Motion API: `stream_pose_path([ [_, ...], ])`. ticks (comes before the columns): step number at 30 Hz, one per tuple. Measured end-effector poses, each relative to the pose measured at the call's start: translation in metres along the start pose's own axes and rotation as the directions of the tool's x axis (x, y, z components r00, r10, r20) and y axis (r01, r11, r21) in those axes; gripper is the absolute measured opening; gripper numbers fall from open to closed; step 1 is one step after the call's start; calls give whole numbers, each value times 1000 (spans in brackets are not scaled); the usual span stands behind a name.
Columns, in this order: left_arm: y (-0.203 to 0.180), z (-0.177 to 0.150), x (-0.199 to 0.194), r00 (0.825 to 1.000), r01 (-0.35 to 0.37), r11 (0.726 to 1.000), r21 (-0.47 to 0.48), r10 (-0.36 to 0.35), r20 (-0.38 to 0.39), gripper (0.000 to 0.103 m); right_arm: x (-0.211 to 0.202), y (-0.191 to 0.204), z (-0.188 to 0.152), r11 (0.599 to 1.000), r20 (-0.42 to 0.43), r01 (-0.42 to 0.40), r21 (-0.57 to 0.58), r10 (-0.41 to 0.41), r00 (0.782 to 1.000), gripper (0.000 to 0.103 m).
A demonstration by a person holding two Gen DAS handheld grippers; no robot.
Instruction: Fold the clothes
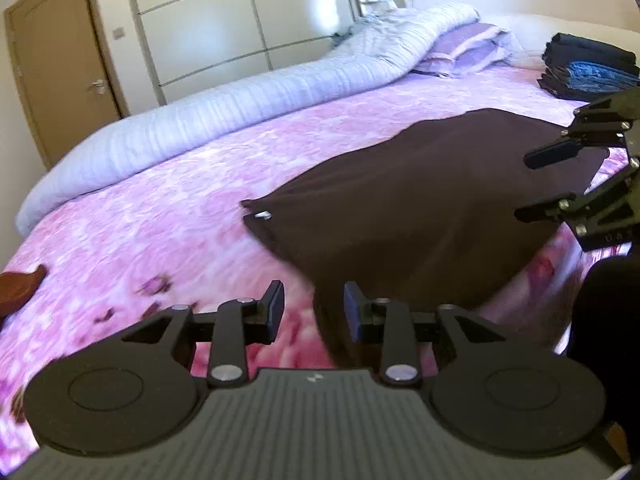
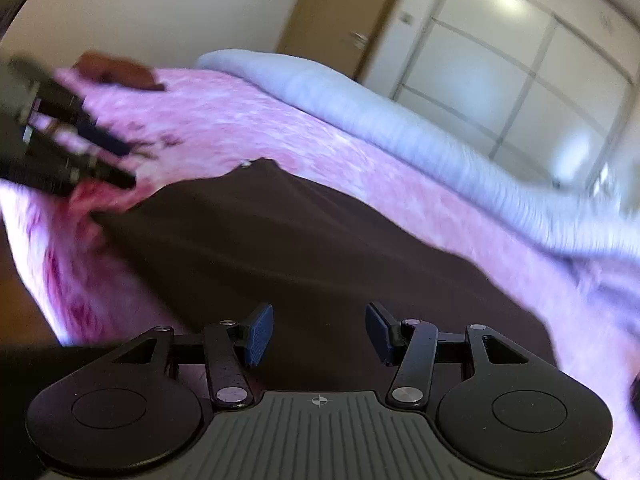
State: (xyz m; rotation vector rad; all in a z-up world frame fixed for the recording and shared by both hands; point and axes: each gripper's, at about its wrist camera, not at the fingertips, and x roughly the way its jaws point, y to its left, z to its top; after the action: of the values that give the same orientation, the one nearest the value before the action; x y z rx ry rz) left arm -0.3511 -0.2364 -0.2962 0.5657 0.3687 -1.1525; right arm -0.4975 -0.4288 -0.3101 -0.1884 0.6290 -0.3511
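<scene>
A dark brown garment [image 1: 420,200] lies spread flat on the pink floral bedspread [image 1: 180,208], near the bed's front edge; a small white tag shows at one corner. My left gripper [image 1: 314,312] is open and empty, above the garment's near left edge. My right gripper [image 2: 319,334] is open and empty, hovering over the same garment [image 2: 300,248]. The right gripper also shows at the right of the left wrist view [image 1: 532,186], jaws apart. The left gripper shows blurred at the left of the right wrist view [image 2: 128,164].
A rolled lilac duvet [image 1: 240,104] and pillows [image 1: 464,48] lie along the far side of the bed. A stack of folded dark and blue clothes [image 1: 588,68] sits at the far right. A reddish-brown item [image 1: 20,284] lies at the left edge. Wardrobe and door stand behind.
</scene>
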Motion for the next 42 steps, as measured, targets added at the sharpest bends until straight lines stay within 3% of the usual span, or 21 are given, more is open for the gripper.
stream_pose_path([
  [4,1,13,36,999,34,999,25,-33,-30,28,21,-43,7,980,-42,14,196,-6,999,52],
  [8,2,19,62,996,60,997,46,-56,-70,31,34,-82,-7,956,-147,65,285,-23,989,52],
  [15,4,16,82,992,76,994,83,-67,-107,32,7,-78,-16,962,-160,75,263,-33,986,52],
  [20,25,19,67,994,73,991,111,-64,-84,34,-15,-71,-20,968,-160,78,239,-40,986,52],
  [25,61,14,51,997,5,991,135,4,-71,33,-37,0,7,994,-17,-106,-13,105,994,52],
  [30,87,4,42,998,-17,984,177,28,-62,37,-33,76,19,926,26,-217,-309,236,971,53],
  [32,82,0,47,999,-13,966,260,24,-38,51,-24,95,17,896,28,-237,-377,266,963,53],
  [34,78,-3,51,1000,-11,940,341,17,-14,63,-11,105,16,881,15,-218,-419,247,969,53],
  [38,68,-10,61,1000,-13,869,495,-2,31,74,9,117,10,839,18,-135,-527,170,985,53],
  [39,66,-12,63,999,-15,847,531,-8,42,74,12,120,8,827,31,-103,-553,144,989,47],
  [40,64,-13,66,998,-18,824,566,-15,53,75,16,122,7,815,27,-75,-574,111,993,15],
  [41,61,-15,68,998,-20,799,601,-22,63,77,17,121,8,818,25,-71,-571,104,994,2],
  [42,59,-17,70,997,-24,773,634,-29,73,78,14,115,11,843,29,-85,-532,119,993,3],
])
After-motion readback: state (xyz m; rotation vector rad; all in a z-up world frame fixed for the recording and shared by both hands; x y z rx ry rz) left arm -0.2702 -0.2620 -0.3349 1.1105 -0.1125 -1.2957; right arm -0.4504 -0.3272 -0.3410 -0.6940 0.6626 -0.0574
